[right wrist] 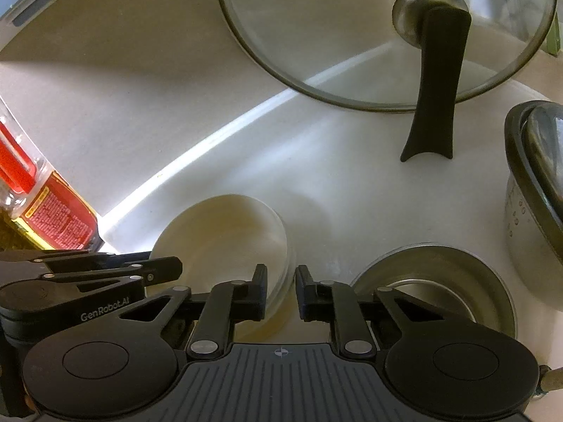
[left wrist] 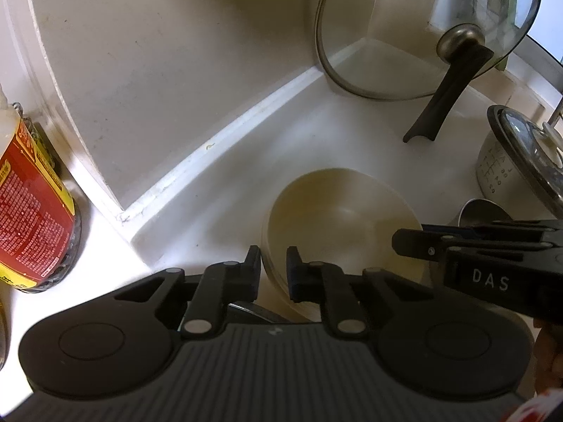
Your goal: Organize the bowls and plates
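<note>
The near rim of the cream stacked bowls is hidden behind the left gripper, so whether its fingers touch the rim cannot be told. The red-labelled glass bottle at the worktop's left edge is cut off by the frame, its label print too small to read. The clear glass pan lid runs off the top. The grey metal pot is cropped at the right edge, its markings blurred.
</note>
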`<state>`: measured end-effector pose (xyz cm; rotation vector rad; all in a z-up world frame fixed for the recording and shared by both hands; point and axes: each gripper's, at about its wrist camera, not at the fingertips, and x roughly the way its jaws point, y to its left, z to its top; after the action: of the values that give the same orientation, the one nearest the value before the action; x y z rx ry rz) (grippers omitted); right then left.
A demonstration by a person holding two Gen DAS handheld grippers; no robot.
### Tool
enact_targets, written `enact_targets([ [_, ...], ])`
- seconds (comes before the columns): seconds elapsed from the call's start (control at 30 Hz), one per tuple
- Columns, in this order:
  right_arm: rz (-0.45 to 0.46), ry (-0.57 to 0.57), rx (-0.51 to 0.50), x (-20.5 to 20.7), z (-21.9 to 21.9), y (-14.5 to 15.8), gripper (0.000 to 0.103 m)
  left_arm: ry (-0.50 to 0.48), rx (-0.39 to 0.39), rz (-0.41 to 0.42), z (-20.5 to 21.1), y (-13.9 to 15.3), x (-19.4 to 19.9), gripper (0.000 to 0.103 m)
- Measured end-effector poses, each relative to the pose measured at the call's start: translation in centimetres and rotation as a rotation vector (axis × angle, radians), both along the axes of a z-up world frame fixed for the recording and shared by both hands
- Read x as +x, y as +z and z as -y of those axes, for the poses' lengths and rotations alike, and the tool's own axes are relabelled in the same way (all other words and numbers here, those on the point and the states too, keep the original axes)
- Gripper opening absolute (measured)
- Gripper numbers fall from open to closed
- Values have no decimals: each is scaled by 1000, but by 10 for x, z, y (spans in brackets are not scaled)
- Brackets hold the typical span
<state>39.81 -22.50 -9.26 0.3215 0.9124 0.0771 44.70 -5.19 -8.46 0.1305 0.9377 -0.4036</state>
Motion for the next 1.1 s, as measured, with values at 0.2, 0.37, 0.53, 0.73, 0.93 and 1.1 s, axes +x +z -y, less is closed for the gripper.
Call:
enact_targets([
  [0.2, 26, -19, 4, -4, 3, 9, 15, -2, -15, 18, -3, 7, -5, 13],
  [0.37, 61, -21, 6, -10, 3, 25, 15, -5, -37, 57, -7, 25, -13, 13],
  [0.53, 95, -25, 8, -21, 4, 46, 15, -17, -64, 93, -11, 47, -24, 13],
  [0.73, 117, -36, -1, -39, 4, 70, 15, -39, -82, 117, -9, 66, -39, 13],
  [0.93, 126, -62, 0, -65, 6, 91, 15, -75, -108, 133, -6, 81, -62, 13],
  [1.1, 123, -87, 8, -90, 10, 101, 15, -108, -122, 136, -3, 87, -80, 13],
])
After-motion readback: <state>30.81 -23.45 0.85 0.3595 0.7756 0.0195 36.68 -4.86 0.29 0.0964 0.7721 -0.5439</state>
